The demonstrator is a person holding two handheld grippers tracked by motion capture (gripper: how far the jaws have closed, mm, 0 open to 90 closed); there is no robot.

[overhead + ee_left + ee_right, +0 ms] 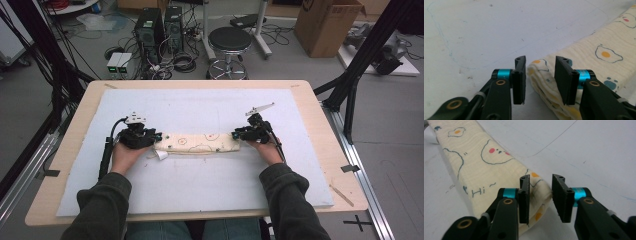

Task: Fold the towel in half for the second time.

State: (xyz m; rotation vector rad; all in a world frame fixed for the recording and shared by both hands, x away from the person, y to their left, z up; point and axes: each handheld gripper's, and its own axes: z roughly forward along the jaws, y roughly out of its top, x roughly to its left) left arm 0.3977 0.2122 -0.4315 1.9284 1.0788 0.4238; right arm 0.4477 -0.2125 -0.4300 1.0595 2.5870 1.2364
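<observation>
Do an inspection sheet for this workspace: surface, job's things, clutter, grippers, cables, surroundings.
Surface: white mat on a wooden table, faint pen lines.
Job's things: folded cloth, cream with egg and bear prints, lying across the mat.
Clutter: wooden stick at the table's right edge.
Grippers: left gripper open, cloth end between its jaws; right gripper open at the other end.
Cables: one trails from each gripper; a tangle on the floor.
Surroundings: stool, two computer towers, cardboard box.

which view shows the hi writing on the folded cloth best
The right gripper view: the "Hi" on the folded cloth reads plainly beside the jaws. The high view shows the cloth too small to read; the left gripper view shows egg prints.
</observation>
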